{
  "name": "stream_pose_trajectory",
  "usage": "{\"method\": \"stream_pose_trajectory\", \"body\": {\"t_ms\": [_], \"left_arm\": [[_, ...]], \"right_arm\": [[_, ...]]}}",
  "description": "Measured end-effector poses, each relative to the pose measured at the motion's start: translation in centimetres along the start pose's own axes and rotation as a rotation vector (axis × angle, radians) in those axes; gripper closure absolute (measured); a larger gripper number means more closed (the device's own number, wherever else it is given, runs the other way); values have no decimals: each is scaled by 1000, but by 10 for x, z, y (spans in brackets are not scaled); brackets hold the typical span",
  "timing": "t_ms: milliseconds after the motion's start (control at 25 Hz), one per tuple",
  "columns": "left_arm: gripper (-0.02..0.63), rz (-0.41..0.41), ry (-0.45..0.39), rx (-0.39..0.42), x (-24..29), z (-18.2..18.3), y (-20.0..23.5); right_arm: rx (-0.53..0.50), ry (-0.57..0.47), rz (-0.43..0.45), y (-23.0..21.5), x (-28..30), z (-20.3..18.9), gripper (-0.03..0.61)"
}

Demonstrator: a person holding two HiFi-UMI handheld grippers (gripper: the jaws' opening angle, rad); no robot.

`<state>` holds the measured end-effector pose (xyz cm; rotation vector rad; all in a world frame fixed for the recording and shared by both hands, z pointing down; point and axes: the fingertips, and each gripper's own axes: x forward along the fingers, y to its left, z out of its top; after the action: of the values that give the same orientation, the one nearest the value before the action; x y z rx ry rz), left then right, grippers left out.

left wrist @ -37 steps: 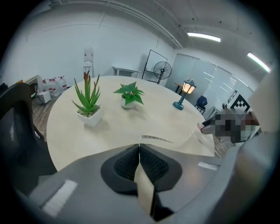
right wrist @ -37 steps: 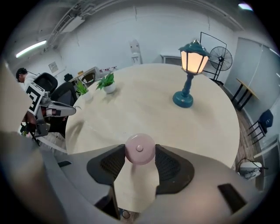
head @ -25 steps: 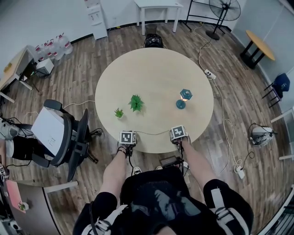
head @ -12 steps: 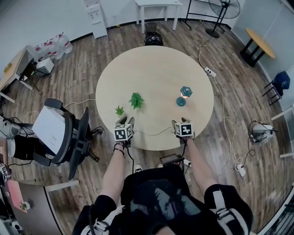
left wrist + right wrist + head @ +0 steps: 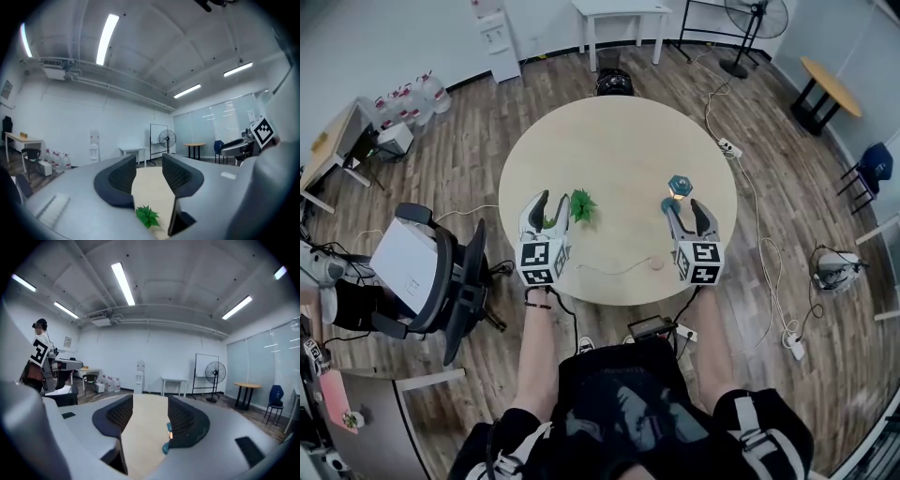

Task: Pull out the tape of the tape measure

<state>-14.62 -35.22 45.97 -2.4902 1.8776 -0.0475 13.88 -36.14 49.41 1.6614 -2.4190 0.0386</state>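
Since neither gripper has anything in its grasp, both hang above the table's (image 5: 619,141) near edge rather than down on it. The left gripper (image 5: 551,201) stands over the near-left part of the table with its fingers wide apart. Its own view shows only bare tabletop and the green plant (image 5: 148,216) between and below them. The right gripper (image 5: 686,208) is over the near-right part, its jaws spread but closing, with nothing between them; the teal lamp (image 5: 165,447) peeks out beside its right finger.

The tape measure (image 5: 656,264) lies on the table close to the near edge, between the two grippers. Its tape (image 5: 614,271) trails leftward from the small round case in a slack curve. This reads as a release: the tape looks drawn out and let go, with the grippers lifted clear so it rests free.

A second ago both grippers sat low at the near edge, close on the ends of a tape stretched straight between them. Since then they have risen, moved from the edge toward the table's middle and opened, and the tape has gone from taut to loose.
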Motion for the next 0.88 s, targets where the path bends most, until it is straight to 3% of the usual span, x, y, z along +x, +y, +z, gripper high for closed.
{"method": "stream_pose_trajectory", "body": {"t_ms": [120, 280, 360, 480, 600, 880], "left_arm": [[440, 9, -103, 51, -14, 49, -6], [442, 23, -166, 89, -28, 81, -12], [461, 39, -176, 103, -32, 85, -12], [565, 78, -186, 119, -38, 86, -10], [612, 89, -188, 113, -42, 84, -9], [614, 103, -198, 98, -49, 90, -7]], "right_arm": [[-6, -147, -12, 3, -22, 50, 362], [-23, -226, -25, 9, -40, 83, 394], [-24, -248, -32, 11, -45, 91, 428], [-29, -276, -56, 12, -52, 97, 505], [-25, -289, -66, 13, -56, 99, 575], [9, -269, -47, 15, -58, 99, 577]]}}
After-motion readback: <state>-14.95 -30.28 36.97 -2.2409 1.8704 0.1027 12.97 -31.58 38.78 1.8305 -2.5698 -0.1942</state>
